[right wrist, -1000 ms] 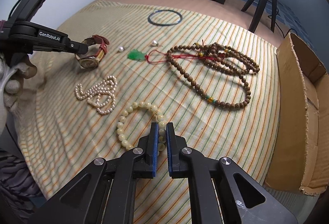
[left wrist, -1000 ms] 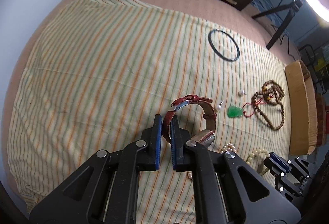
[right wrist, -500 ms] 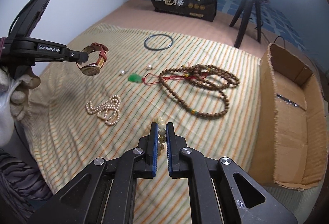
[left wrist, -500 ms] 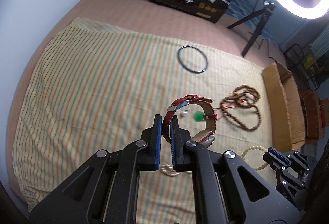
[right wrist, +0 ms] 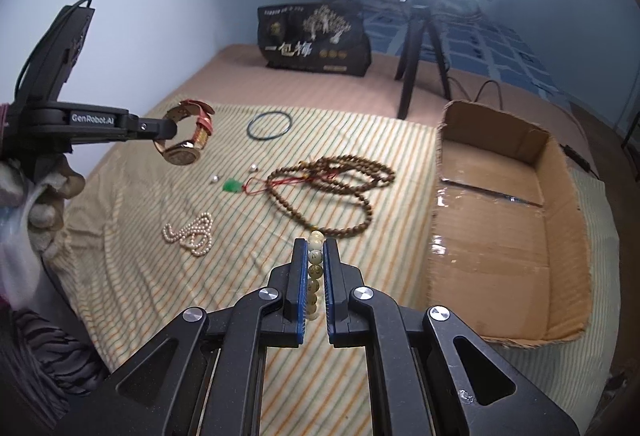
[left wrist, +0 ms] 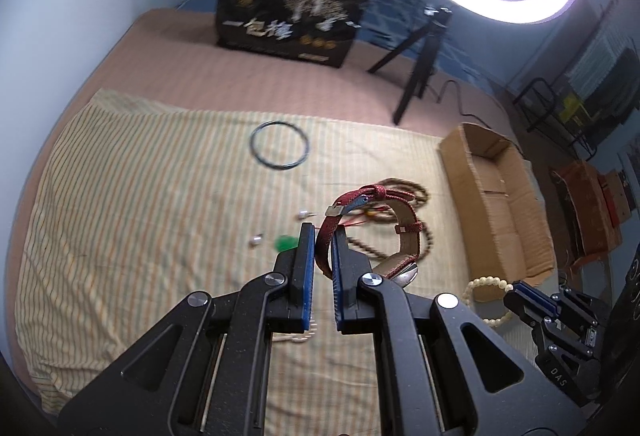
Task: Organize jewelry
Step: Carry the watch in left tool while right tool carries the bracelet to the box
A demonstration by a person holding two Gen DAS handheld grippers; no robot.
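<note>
With the left tool (left wrist: 320, 236) clamped on the red-strapped watch (left wrist: 376, 232) and the right tool (right wrist: 315, 256) on the cream bead bracelet (right wrist: 315, 268), both held above the bed, each should release low inside the cardboard box (right wrist: 500, 236) at the bed's right edge.

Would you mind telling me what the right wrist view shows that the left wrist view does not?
Only the right wrist view shows the pearl necklace laid out in full, the box's taped floor, and the gloved hand holding the left gripper.

Only the left wrist view shows the watch strap's clasp and the dark rack at far right.

Both show the watch in the left jaws, the cream bead bracelet in the right gripper, the dark bangle and the cardboard box.
</note>
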